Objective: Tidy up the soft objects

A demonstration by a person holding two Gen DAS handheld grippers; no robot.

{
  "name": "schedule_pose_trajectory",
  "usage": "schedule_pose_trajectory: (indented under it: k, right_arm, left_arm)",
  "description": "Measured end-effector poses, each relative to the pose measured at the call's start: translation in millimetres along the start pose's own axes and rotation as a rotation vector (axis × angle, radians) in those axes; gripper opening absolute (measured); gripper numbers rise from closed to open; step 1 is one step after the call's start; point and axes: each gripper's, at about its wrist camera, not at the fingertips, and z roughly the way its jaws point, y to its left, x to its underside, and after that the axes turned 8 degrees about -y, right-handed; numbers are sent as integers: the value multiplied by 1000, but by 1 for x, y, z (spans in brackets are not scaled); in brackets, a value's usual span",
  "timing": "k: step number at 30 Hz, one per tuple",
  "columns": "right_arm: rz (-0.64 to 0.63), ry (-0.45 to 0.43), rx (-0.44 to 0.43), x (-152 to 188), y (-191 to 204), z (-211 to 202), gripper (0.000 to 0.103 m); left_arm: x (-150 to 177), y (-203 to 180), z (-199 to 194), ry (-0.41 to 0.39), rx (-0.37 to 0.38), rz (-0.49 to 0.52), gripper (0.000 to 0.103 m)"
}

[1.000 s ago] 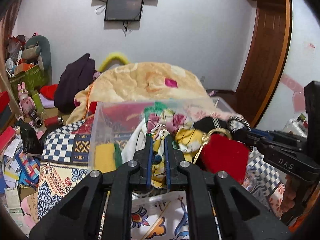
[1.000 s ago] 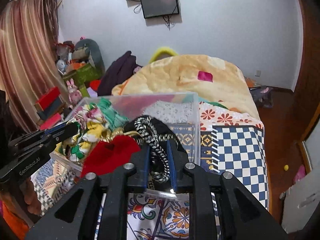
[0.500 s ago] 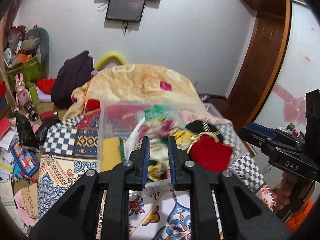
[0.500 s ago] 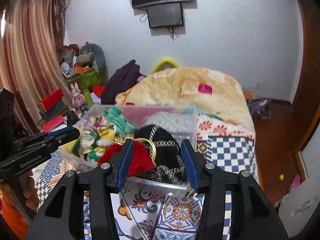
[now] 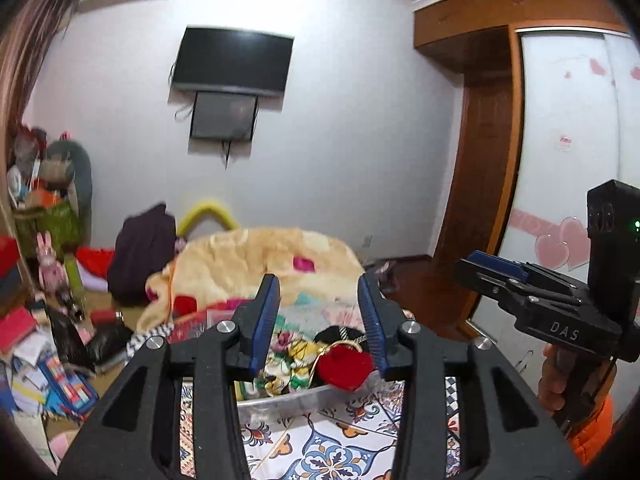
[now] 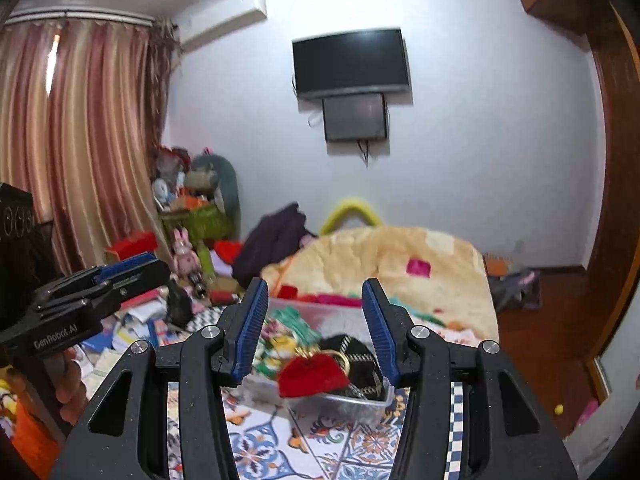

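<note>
On the patterned bedspread near the foot of the bed sits a clear plastic bin, filled to the rim with soft items. A red cloth piece lies on top at the near edge, touching a gold ring. Behind it rests a black-and-white patterned fabric, and to its left a floral cloth in yellow and green. Everything noted is inside the bin; nothing hangs from either tool.

Left gripper: jaws spread wide, holding nothing, raised above and back from the bin. Right gripper: jaws likewise spread wide, empty, held at a similar height, beside the left one. Neither touches the bin or its contents.

Behind the bin, a cream blanket is heaped over the bed. A dark garment lies at its left. A black television hangs on the far wall, with a smaller screen just beneath. Striped curtains cover the left side, and loose papers and toys litter the floor below.
</note>
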Motion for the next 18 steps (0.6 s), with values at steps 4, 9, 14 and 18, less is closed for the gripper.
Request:
schedule_pose_trajectory:
  k: [4, 9, 14, 18]
  right_arm:
    - [-1, -68, -6, -9, 6, -21, 67]
    - [7, -130, -7, -15, 10, -36, 84]
    - [13, -136, -16, -13, 12, -35, 92]
    - [12, -142, -6, -7, 12, -36, 103]
  left_arm:
    - [-11, -10, -20, -49, -1, 23, 65]
    - [-18, -20, -37, -94, -20, 54, 87]
    - [-18, -24, -45, -118, -33, 69, 96]
    - [-17, -26, -49, -126, -40, 80, 100]
